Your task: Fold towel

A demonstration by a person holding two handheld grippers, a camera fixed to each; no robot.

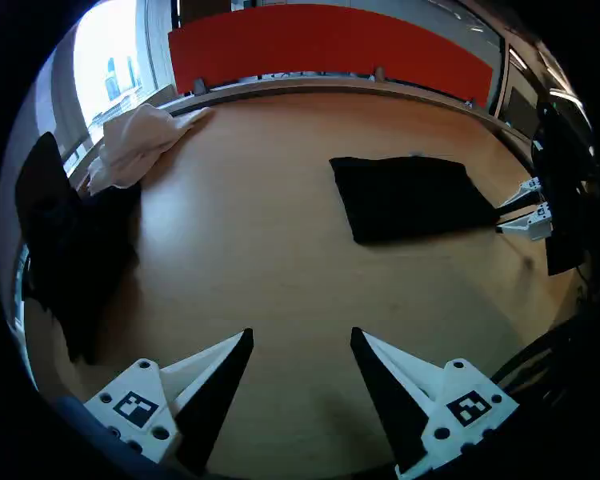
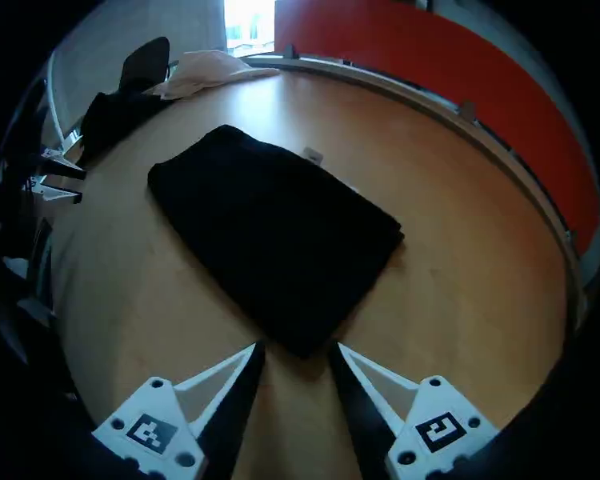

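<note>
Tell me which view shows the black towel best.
The right gripper view: the black towel lies large and whole just ahead of the right tongs. The left gripper view shows it smaller and farther off on the table.

Open tabletop (image 1: 260,264) around towel (image 1: 408,196) (clothes (image 1: 136,144) beyond)

No legible text, numbers. Coded square markers (image 1: 136,406) on left gripper (image 1: 301,332), right gripper (image 2: 297,346). Small white tag (image 2: 313,154), maybe label: unreadable.
</note>
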